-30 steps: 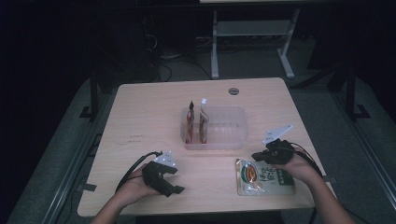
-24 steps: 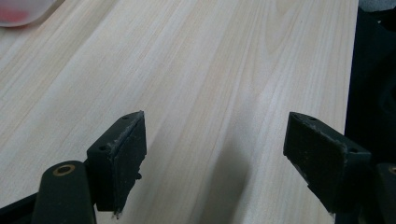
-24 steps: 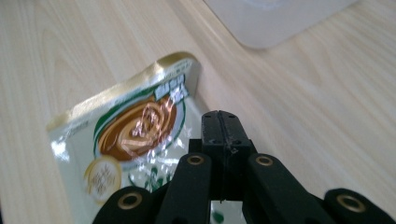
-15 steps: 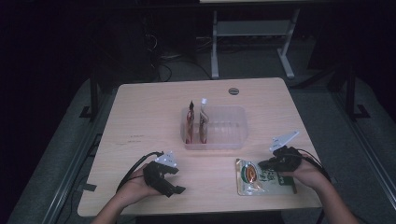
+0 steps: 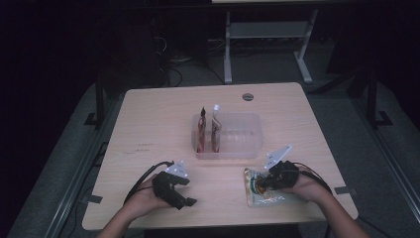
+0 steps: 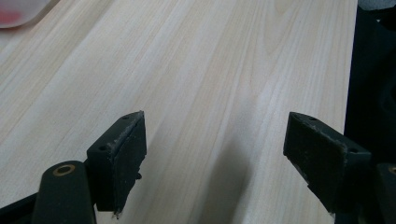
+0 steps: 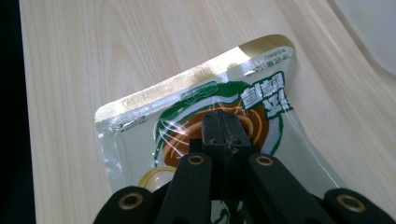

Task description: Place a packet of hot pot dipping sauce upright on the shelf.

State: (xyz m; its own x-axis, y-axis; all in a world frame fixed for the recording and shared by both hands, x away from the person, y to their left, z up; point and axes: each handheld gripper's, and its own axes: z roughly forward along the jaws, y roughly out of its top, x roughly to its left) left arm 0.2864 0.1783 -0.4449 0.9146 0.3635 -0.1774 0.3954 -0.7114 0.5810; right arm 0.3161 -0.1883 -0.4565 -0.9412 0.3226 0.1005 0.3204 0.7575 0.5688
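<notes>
A green and brown food pouch (image 5: 255, 194) (image 7: 196, 105) with a gold top strip lies flat near the table's front right. My right gripper (image 5: 261, 184) (image 7: 223, 117) hovers low over its printed middle, jaws shut together with nothing visible between them. Whether the tips touch the pouch I cannot tell. At the front left, my left gripper (image 5: 186, 192) (image 6: 215, 140) rests in the hand, open over bare wood. A clear plastic tub (image 5: 256, 145) stands mid-table with two pouches (image 5: 201, 133) (image 5: 216, 132) upright at its left end.
The light wooden table (image 5: 148, 129) has a round cable hole (image 5: 248, 96) at the back. Its front edge lies just below both hands. A metal frame (image 5: 267, 34) stands on the dark floor behind. Cables trail from both grippers.
My right gripper has drifted toward the front edge and left, lower over the pouch. The left gripper, the tub and the pouch have stayed in place.
</notes>
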